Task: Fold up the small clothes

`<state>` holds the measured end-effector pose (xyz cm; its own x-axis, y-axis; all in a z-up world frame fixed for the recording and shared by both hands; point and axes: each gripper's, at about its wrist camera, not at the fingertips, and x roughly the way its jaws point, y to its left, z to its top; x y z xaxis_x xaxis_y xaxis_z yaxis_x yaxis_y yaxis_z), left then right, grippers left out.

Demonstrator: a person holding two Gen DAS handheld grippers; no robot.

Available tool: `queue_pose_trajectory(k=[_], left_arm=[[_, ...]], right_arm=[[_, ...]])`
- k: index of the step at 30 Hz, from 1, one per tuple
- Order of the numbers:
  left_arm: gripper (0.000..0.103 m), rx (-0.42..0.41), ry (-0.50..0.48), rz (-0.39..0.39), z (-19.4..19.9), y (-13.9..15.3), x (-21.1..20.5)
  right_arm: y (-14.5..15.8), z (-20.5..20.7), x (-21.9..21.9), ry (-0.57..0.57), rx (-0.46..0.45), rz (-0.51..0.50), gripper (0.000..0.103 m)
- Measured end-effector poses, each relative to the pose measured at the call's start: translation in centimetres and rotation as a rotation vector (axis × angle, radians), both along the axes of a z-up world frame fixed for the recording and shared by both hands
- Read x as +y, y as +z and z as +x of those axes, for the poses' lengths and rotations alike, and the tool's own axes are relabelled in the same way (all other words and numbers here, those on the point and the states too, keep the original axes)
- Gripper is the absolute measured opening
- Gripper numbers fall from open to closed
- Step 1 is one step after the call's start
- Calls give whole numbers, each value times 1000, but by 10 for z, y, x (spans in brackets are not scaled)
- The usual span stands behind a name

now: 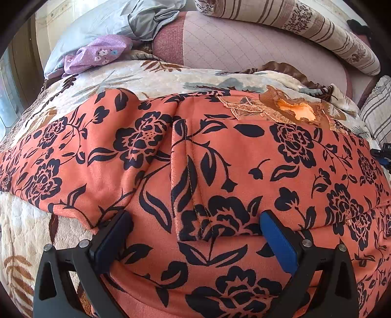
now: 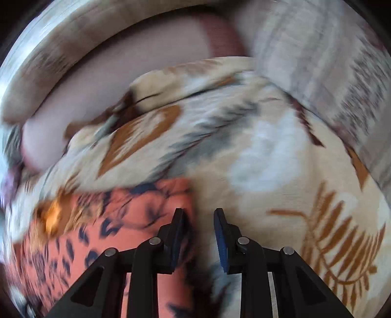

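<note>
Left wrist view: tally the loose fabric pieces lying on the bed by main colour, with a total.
Orange with dark flowers: 1, the orange floral garment
Purple with small flowers: 1, the purple cloth
Grey-blue: 1, the grey-blue cloth
Brown lace-trimmed: 1, the brown lace piece
Total: 4

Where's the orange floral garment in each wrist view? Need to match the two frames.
Left wrist: the orange floral garment fills the centre and bottom, spread wide.
Right wrist: its edge shows at lower left, blurred.
Shared landmark: the cream leaf-print blanket beneath the garment, above it in the left view, to its right in the right view.
</note>
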<state>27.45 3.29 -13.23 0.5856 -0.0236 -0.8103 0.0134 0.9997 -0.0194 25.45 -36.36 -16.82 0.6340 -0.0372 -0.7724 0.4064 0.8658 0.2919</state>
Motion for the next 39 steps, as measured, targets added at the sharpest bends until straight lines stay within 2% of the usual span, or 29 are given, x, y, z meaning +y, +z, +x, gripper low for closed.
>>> queue_pose_trajectory(k=[3, 5, 6, 7, 8, 9, 10, 11, 12, 13, 15, 17, 18, 20, 22, 25, 27, 28, 29, 31, 33, 34, 35, 36, 38, 39], left_arm=[[103, -1, 0, 4, 1, 0, 0], [103, -1, 0, 7, 1, 0, -1], [103, -2, 0, 6, 1, 0, -1], [103, -2, 0, 5, 2, 0, 0], [103, -2, 0, 5, 1, 0, -1], [103, -3, -1, 3, 1, 0, -1], [103, -3, -1, 1, 1, 0, -1], [103, -3, -1, -1, 1, 0, 0], [103, -2, -1, 1, 1, 0, 0], [103, -2, -1, 4, 1, 0, 0], [103, -1, -1, 6, 1, 0, -1], [103, -2, -1, 6, 2, 0, -1], [103, -2, -1, 5, 1, 0, -1], [103, -3, -2, 1, 2, 0, -1], [103, -4, -1, -1, 1, 0, 0], [103, -4, -1, 7, 1, -1, 0], [103, -4, -1, 7, 1, -1, -1], [103, -4, -1, 6, 1, -1, -1], [103, -4, -1, 6, 1, -1, -1], [103, -4, -1, 8, 1, -1, -1], [103, -4, -1, 10, 1, -1, -1], [103, -4, -1, 9, 1, -1, -1], [103, -5, -1, 9, 1, -1, -1], [103, -5, -1, 10, 1, -1, -1], [103, -7, -1, 6, 1, -1, -1], [103, -7, -1, 3, 1, -1, 0]], right_arm=[[18, -6, 23, 89, -44, -97, 30], [30, -10, 39, 143, -100, -87, 30], [32, -8, 47, 184, -114, -67, 35], [25, 0, 54, 247, -83, -70, 54], [12, 16, 63, 261, 14, -125, 60], [1, 22, 62, 239, 80, -178, 58], [2, 21, 56, 201, 57, -185, 57], [7, 16, 49, 113, 46, -183, 63], [11, 12, 45, 54, 41, -162, 63], [17, 8, 48, 57, 25, -161, 62], [27, 2, 65, 176, -10, -175, 60], [28, 1, 82, 270, 9, -207, 45], [24, 5, 84, 282, 47, -228, 42], [11, 7, 80, 240, 109, -218, 38], [14, 7, 75, 204, 96, -201, 32], [22, 2, 81, 197, 83, -259, 32], [21, -2, 73, 171, 85, -272, 35], [13, 5, 63, 163, 123, -235, 35], [13, 3, 56, 152, 114, -194, 35], [27, -7, 55, 103, 70, -202, 36], [44, -21, 65, 151, -18, -186, 37], [49, -29, 72, 183, -47, -181, 45], [49, -34, 80, 231, -57, -175, 69], [43, -35, 86, 275, -34, -181, 75], [14, -30, 86, 282, 121, -202, 69], [6, -32, 77, 236, 145, -179, 66]])
